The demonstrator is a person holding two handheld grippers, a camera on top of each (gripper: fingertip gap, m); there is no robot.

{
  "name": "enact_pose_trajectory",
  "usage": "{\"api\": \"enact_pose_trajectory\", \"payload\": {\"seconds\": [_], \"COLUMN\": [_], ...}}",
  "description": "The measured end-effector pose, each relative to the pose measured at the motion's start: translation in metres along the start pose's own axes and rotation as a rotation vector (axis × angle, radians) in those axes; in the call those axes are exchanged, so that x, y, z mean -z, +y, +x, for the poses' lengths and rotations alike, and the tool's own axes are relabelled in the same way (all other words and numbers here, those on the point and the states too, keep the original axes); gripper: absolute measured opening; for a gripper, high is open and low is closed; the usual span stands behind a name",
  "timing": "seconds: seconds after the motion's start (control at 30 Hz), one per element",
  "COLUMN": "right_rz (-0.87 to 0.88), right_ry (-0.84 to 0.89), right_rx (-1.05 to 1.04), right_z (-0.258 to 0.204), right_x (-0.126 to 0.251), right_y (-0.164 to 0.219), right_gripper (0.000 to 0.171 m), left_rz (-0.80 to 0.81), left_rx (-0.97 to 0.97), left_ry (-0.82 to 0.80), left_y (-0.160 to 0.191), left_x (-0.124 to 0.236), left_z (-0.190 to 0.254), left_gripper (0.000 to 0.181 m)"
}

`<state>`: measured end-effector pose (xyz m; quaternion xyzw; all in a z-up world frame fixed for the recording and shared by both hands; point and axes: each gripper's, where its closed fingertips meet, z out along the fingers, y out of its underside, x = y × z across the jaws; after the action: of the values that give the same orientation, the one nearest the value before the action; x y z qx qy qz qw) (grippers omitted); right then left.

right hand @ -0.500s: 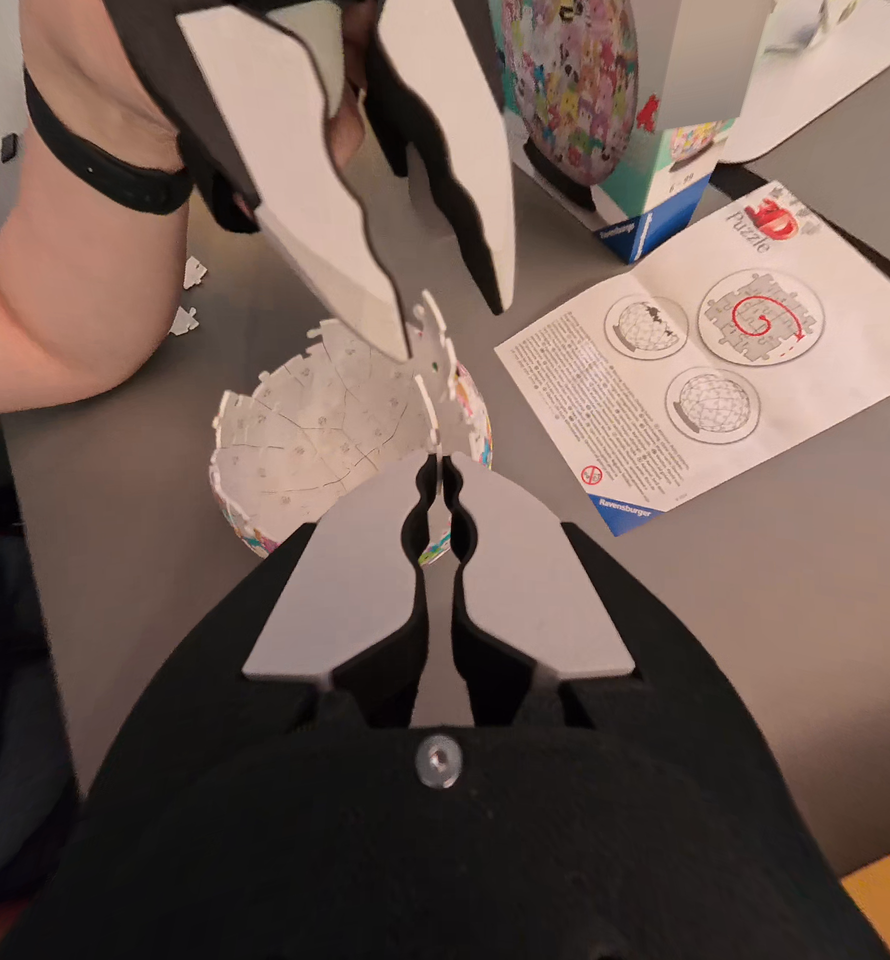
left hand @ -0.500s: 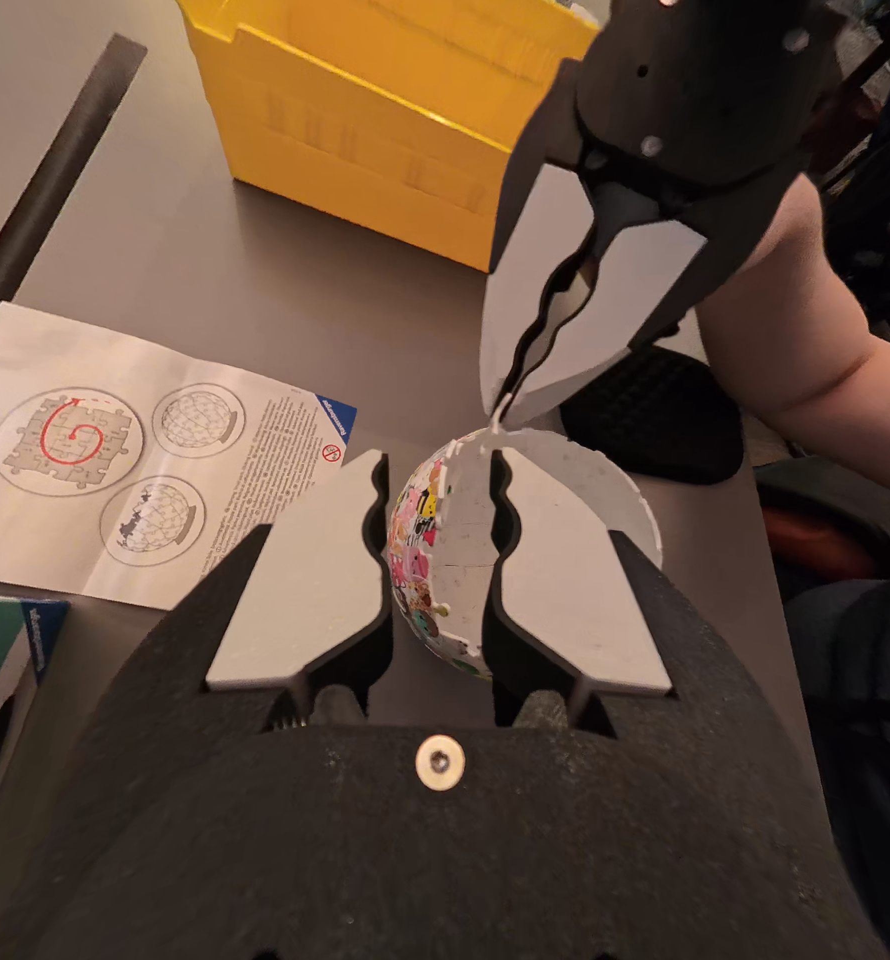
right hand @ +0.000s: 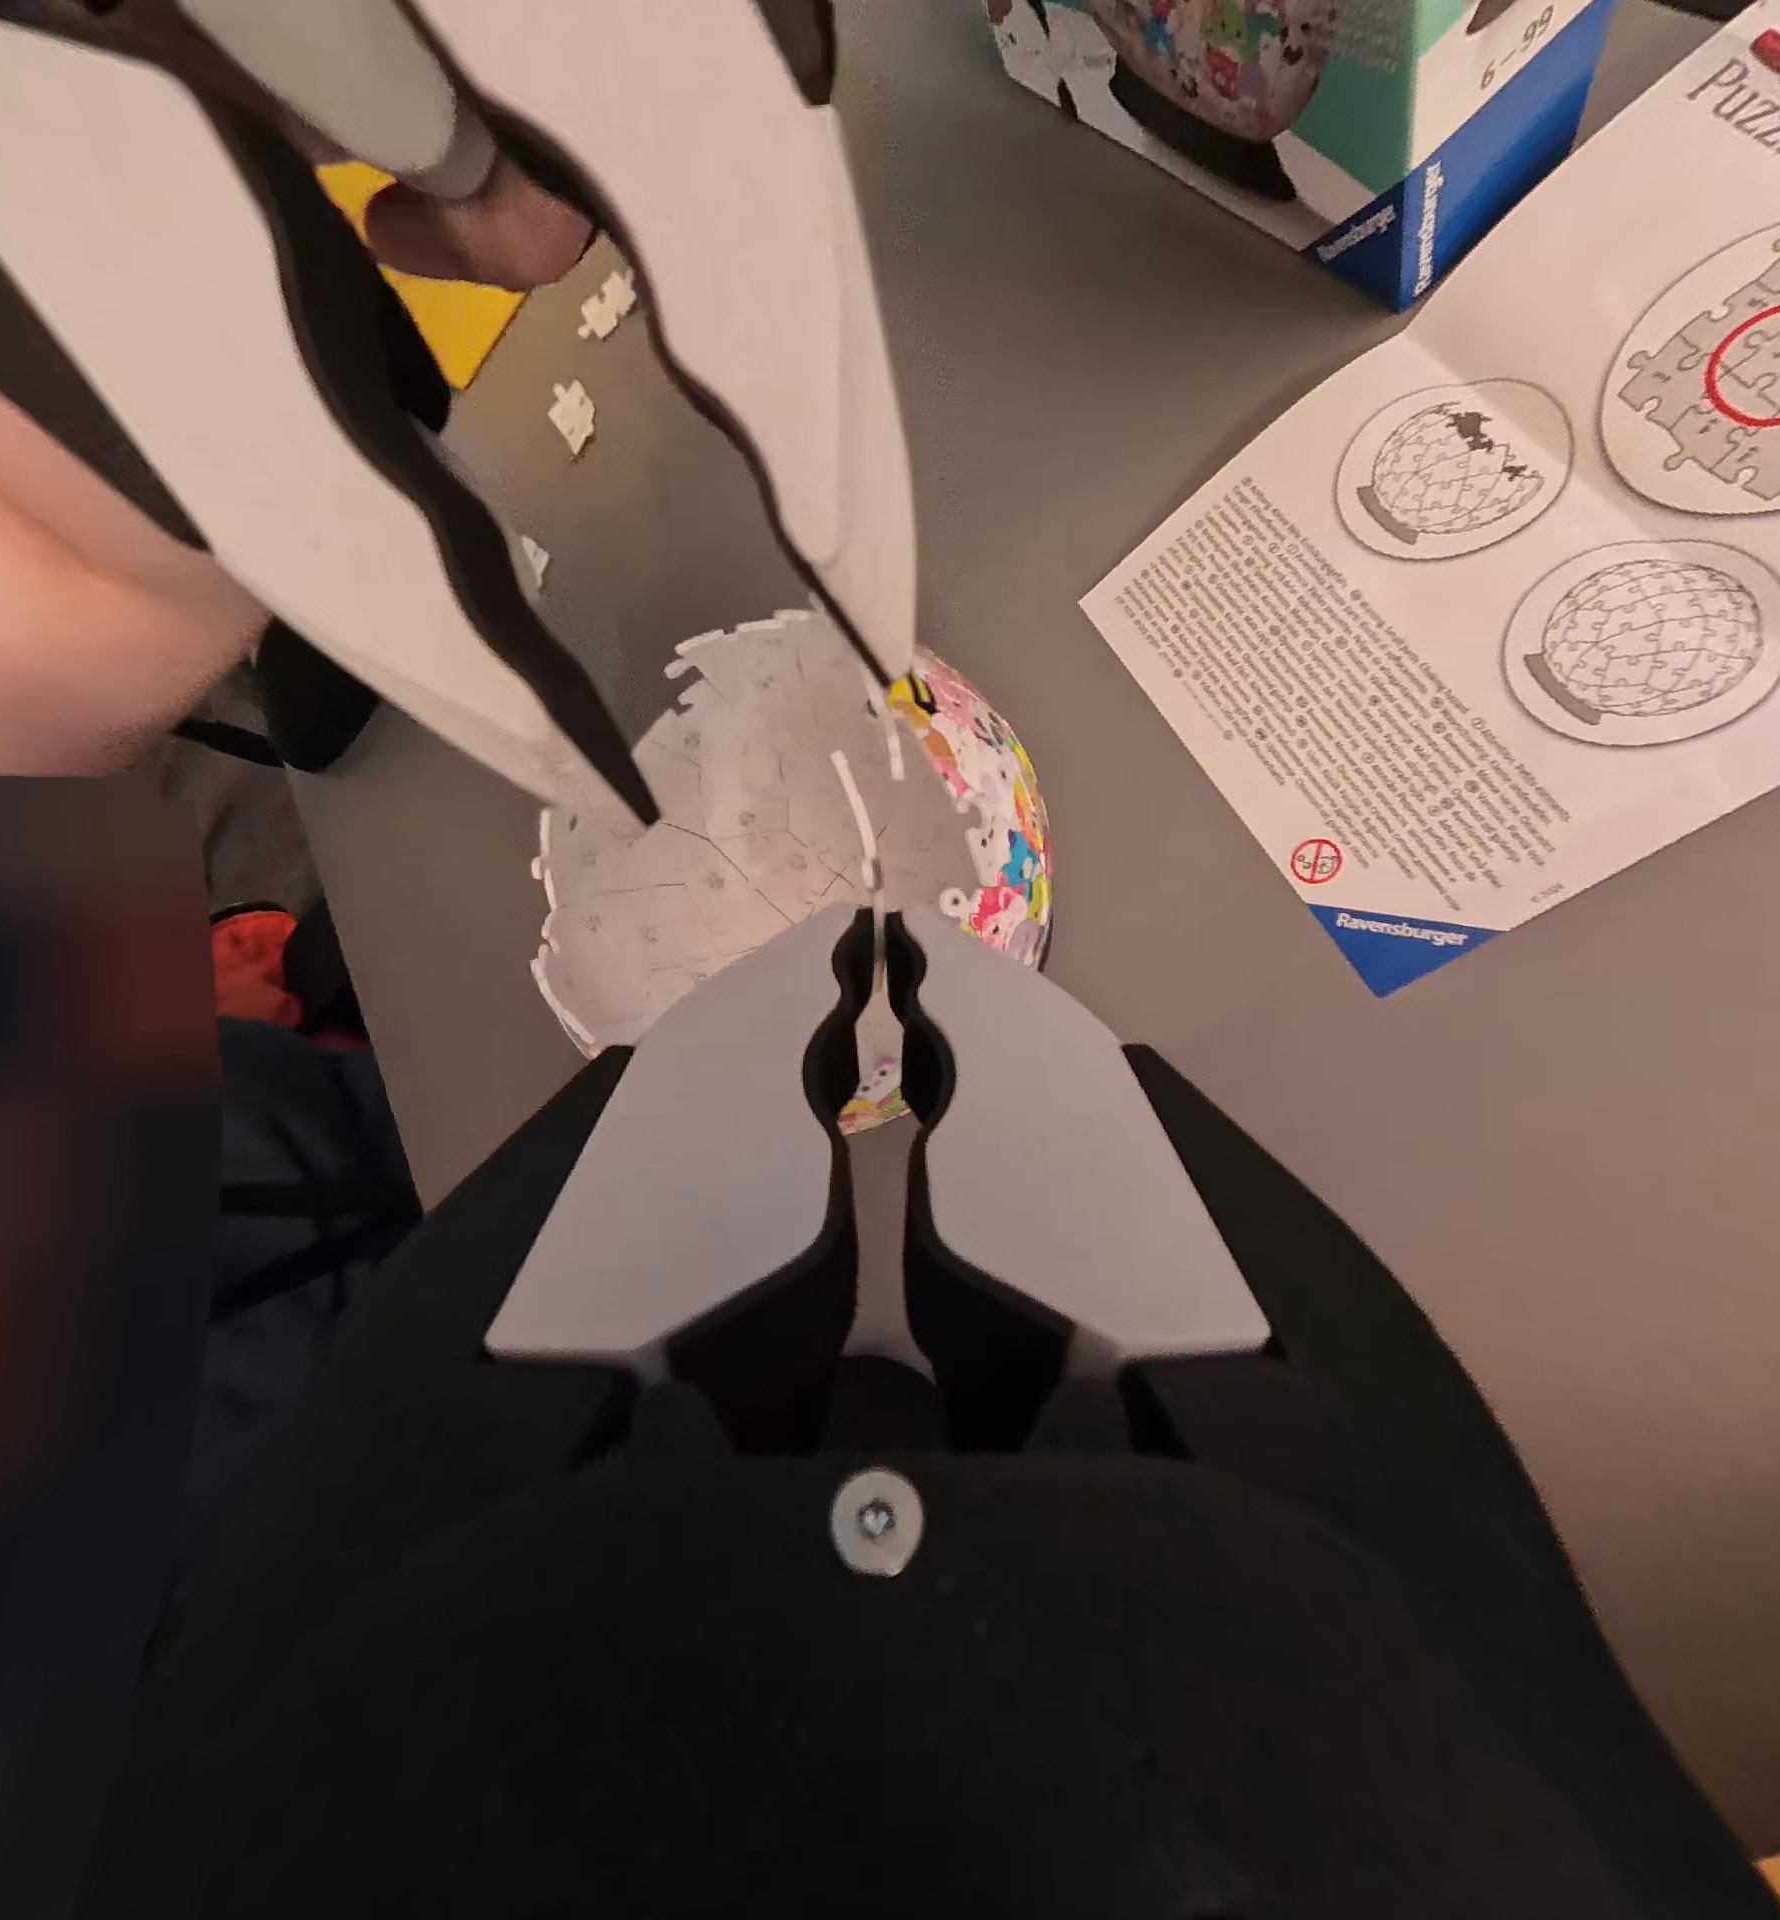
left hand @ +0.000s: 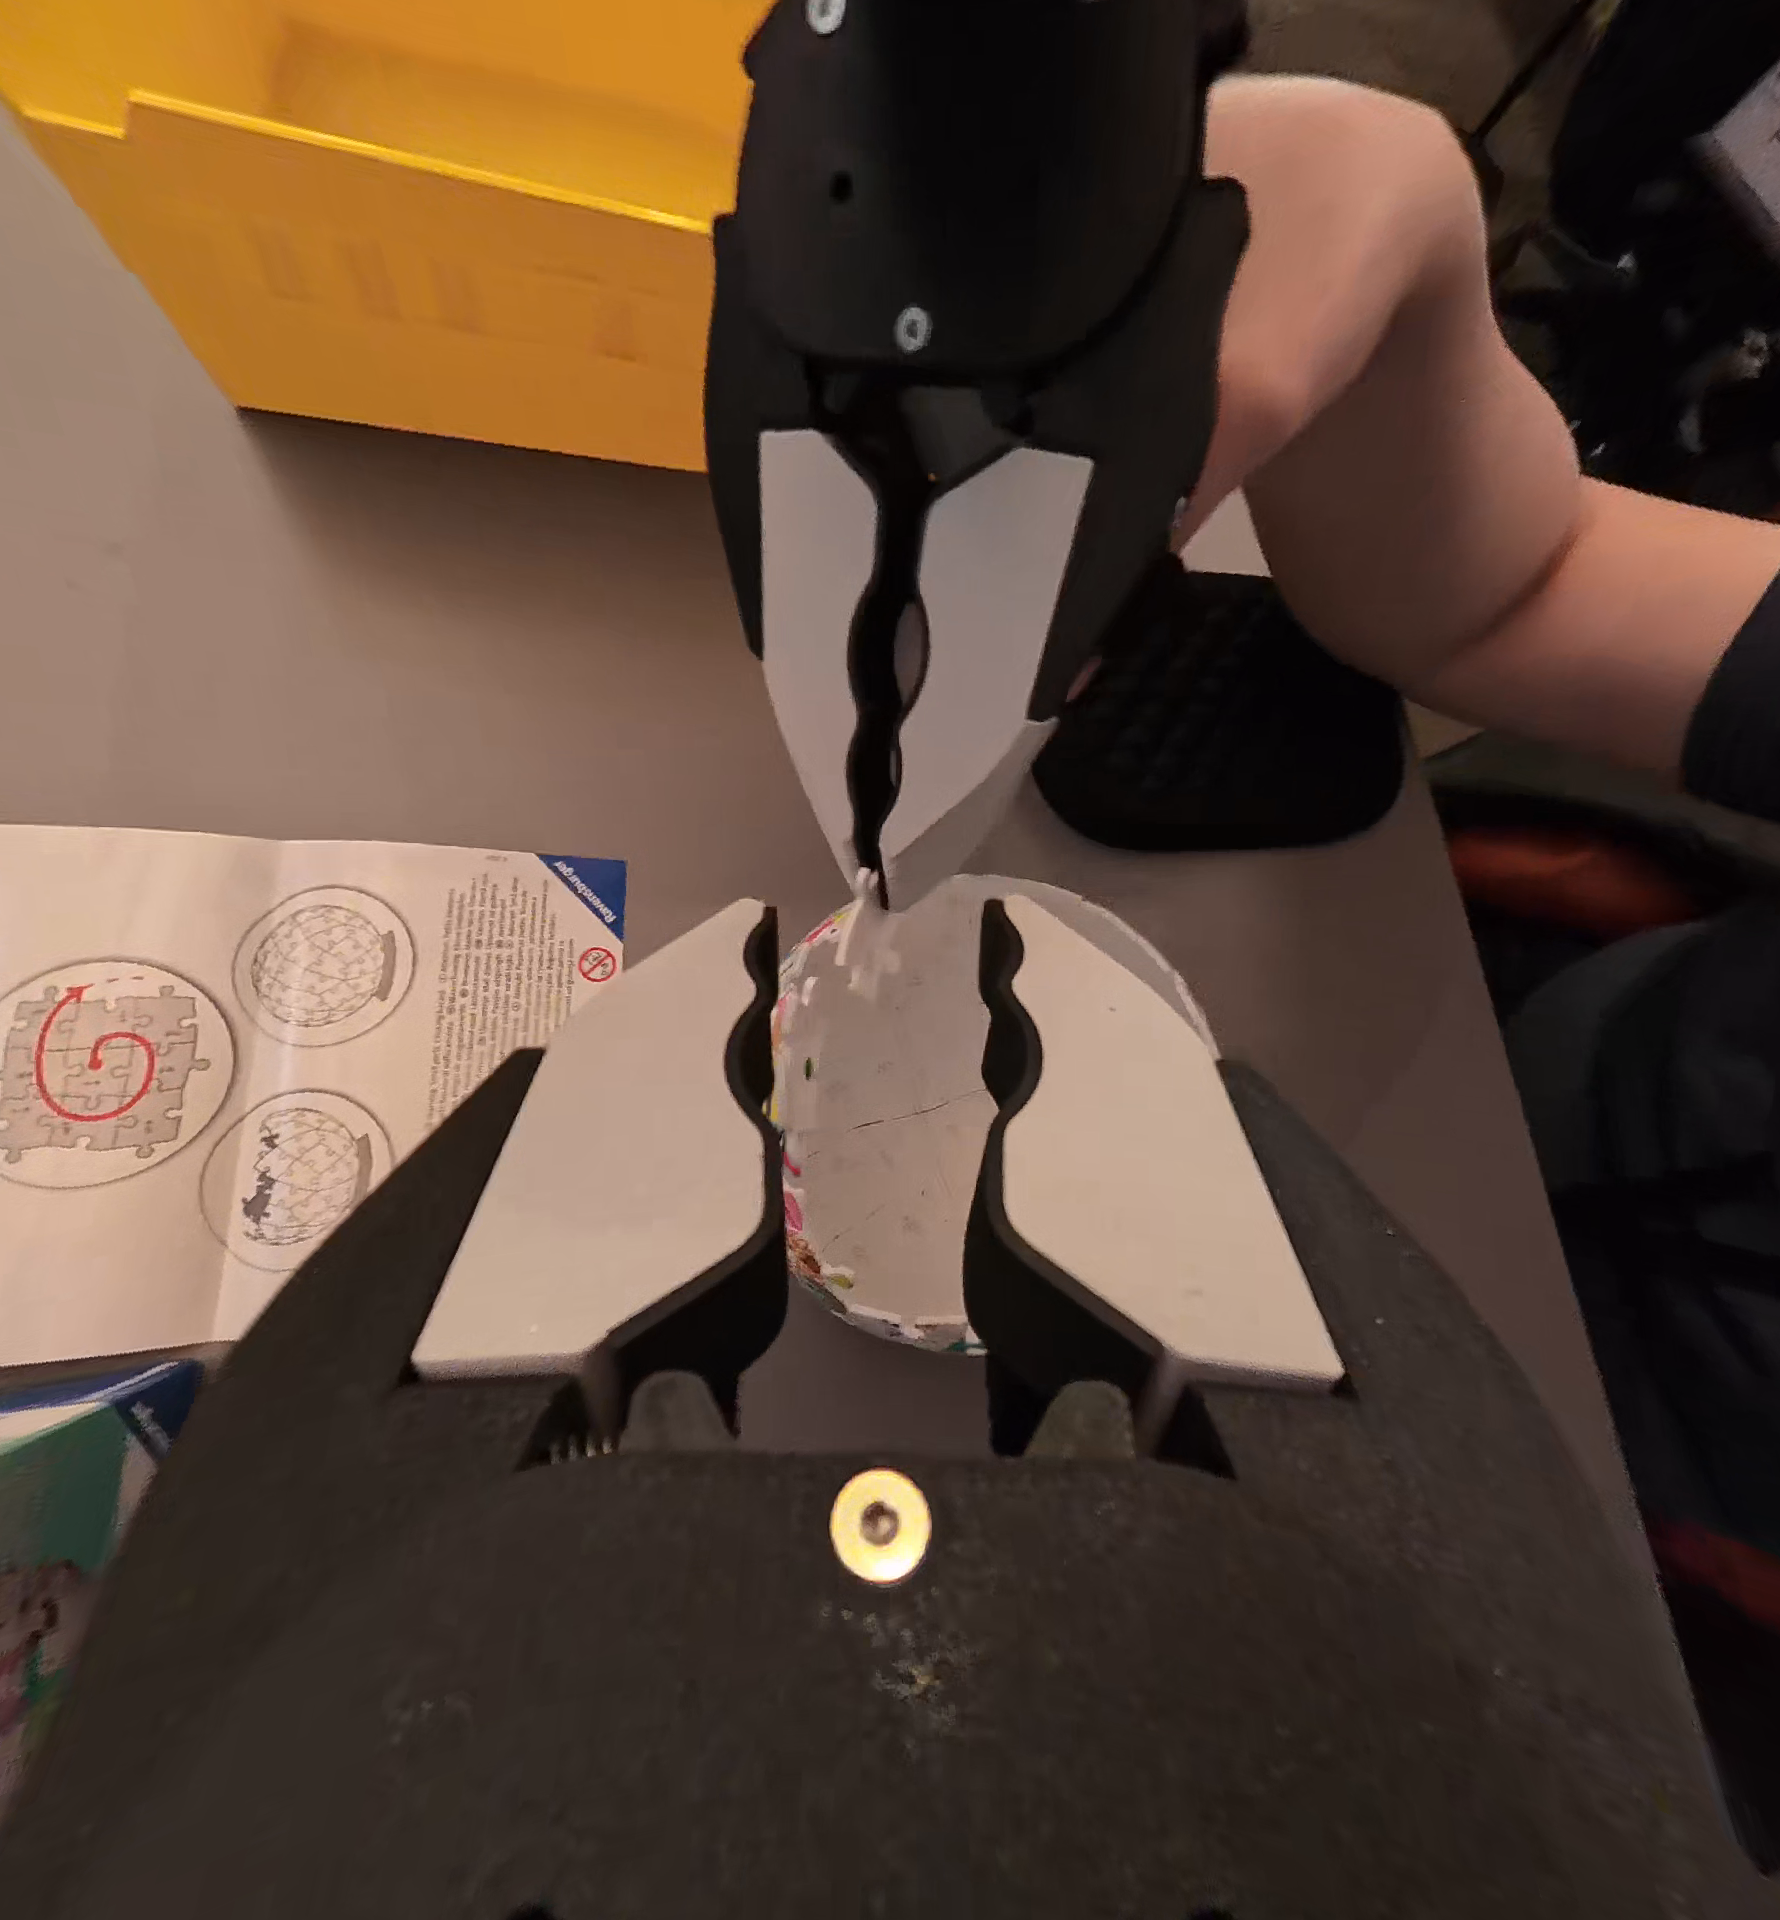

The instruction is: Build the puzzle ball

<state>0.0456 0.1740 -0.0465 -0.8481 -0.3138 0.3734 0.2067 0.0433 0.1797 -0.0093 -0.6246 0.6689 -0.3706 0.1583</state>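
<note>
The half-built puzzle ball (left hand: 886,1143) is an open bowl on the grey table, white inside and colourful outside (right hand: 1000,831). My left gripper (left hand: 875,920) is open, with one finger on each side of the ball's near wall. In the right wrist view it (right hand: 774,738) comes down from above, one tip inside the bowl and one at the outer rim. My right gripper (right hand: 878,916) is shut on a thin white puzzle piece (right hand: 870,821), held edge-on at the ball's rim. In the left wrist view it (left hand: 870,883) points down with the piece (left hand: 870,945) at its tips.
A yellow bin (left hand: 398,260) stands at the back. An instruction leaflet (left hand: 190,1039) lies left of the ball, and the puzzle box (right hand: 1333,125) is beside it. Loose white pieces (right hand: 569,416) lie beyond the ball. A black stand (left hand: 1218,717) and a person's arm (left hand: 1437,416) are on the right. The tips of one gripper are about 4 cm away from the tips of the other.
My left gripper's jaws have spread wider around the ball's wall. My right gripper has swung more upright and come lower, bringing the piece down onto the rim.
</note>
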Motion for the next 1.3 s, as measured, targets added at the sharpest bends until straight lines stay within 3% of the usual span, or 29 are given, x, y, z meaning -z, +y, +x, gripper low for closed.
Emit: {"api": "enact_pose_trajectory", "payload": {"seconds": [0.13, 0.73, 1.3], "right_rz": [-0.013, -0.038, -0.051], "right_ry": [-0.007, -0.017, 0.010], "right_rx": [-0.007, 0.007, 0.053], "right_z": [0.004, 0.005, 0.008], "right_x": [0.000, -0.004, -0.006], "right_y": [-0.001, -0.004, -0.004], "right_gripper": [0.003, 0.003, 0.003], "left_rz": [-0.091, -0.252, -0.334], "left_rx": [-0.036, 0.045, -0.012], "left_ry": [-0.053, 0.008, 0.061], "left_y": [0.011, 0.023, 0.034], "left_x": [-0.003, -0.016, -0.020], "left_z": [-0.006, -0.017, -0.014], "left_gripper": [0.038, 0.032, 0.006]}}
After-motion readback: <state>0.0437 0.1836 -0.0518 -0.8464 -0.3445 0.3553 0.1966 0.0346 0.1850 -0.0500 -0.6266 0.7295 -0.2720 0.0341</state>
